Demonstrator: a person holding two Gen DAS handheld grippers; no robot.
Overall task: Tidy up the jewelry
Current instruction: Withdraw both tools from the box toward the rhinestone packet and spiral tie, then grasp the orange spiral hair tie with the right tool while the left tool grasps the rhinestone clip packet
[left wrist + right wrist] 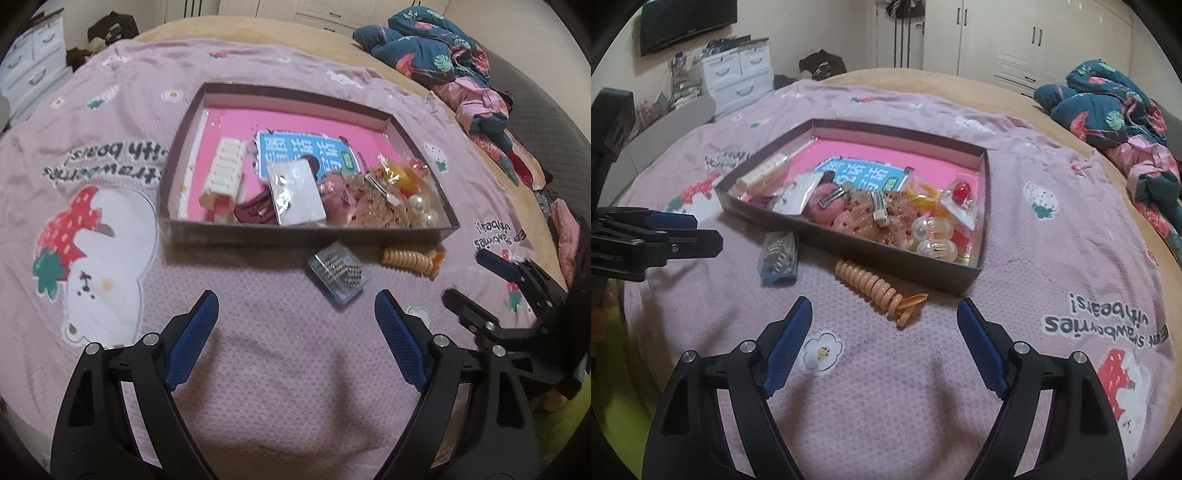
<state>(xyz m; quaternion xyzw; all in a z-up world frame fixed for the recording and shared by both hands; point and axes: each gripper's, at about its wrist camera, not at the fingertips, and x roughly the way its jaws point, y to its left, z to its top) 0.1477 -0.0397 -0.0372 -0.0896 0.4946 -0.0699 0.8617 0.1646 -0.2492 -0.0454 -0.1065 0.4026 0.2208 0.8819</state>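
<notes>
Much of the jewelry heaped in the shallow box [310,225] is hard to tell apart — pearl pieces [932,236], clips and wrapped bits overlap along its near wall, and the blue card's print is unreadable. Outside the box, on the pink blanket [277,350], lie a small clear case [338,273] of metal pieces and a peach spiral hair tie [877,288], its long axis slanting away from the box's near wall. Bare blanket spreads between them and both claws. The left gripper [295,314] and right gripper [884,317] stand wide apart, holding nothing, hovering short of the items
</notes>
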